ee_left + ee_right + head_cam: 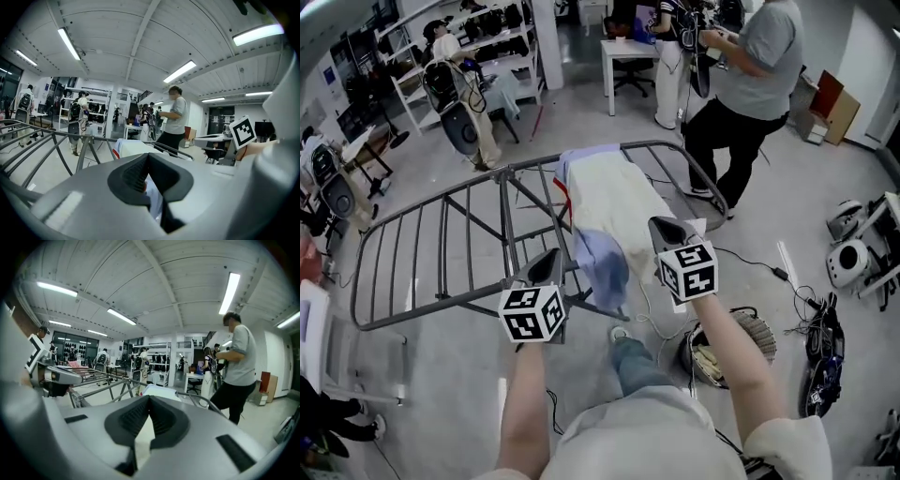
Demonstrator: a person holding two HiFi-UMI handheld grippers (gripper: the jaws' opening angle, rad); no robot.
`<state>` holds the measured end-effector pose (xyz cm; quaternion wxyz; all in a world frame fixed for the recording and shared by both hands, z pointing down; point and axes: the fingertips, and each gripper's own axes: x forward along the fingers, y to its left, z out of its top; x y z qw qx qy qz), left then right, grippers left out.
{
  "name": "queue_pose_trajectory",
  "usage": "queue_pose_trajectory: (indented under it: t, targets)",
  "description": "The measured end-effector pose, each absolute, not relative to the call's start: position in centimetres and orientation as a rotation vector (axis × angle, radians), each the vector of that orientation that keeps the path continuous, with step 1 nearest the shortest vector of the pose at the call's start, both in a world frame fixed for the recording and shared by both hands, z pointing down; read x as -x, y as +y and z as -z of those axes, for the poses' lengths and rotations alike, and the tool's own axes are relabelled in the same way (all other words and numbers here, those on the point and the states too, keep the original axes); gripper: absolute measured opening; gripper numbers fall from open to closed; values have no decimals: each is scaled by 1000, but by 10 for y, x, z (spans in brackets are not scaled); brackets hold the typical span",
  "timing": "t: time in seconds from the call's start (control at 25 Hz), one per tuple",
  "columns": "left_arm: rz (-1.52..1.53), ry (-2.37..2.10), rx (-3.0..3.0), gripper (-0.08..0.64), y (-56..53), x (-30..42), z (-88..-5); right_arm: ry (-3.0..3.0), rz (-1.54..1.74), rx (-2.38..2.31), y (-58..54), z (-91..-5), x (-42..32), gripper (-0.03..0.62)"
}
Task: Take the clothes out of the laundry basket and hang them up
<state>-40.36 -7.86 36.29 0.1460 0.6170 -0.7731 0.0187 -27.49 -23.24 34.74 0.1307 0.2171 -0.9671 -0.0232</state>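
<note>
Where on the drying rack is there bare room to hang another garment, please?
On the grey metal drying rack, the left wing is bare rungs, from outer frame to centre struts. Crowded: the right part, under a white garment and a light blue garment.

Grey shells are shown on the left gripper [547,266] and right gripper [667,232], each carrying a white cube [532,314] with black square markers. A pale short-sleeved shirt [656,436] and blue jeans [636,364] are worn.
</note>
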Motion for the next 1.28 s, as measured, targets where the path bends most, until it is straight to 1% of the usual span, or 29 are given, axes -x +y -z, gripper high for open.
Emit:
queue_pose_trajectory:
  t: [0.28,0.56,0.72,0.88,1.28]
  targets:
    - [-40,-2158,-1838,11,-45,337,-367,-2830,-77,-658,-175,-358,205,2]
    - [-50,-2025,-2005,11,-63,261,-367,-2833,-103,-772,-158,-355,128,2]
    - [-53,-1930,-2100,11,-90,207,-367,-2821,-86,-877,-166,-352,72,2]
    - [-39,-1833,-2159,11,-123,144,-376,-2786,-96,-998,-183,-356,0,2]
    - [-124,-1596,-2242,11,-203,-16,-431,-2627,-167,-1227,-240,-399,-161,2]
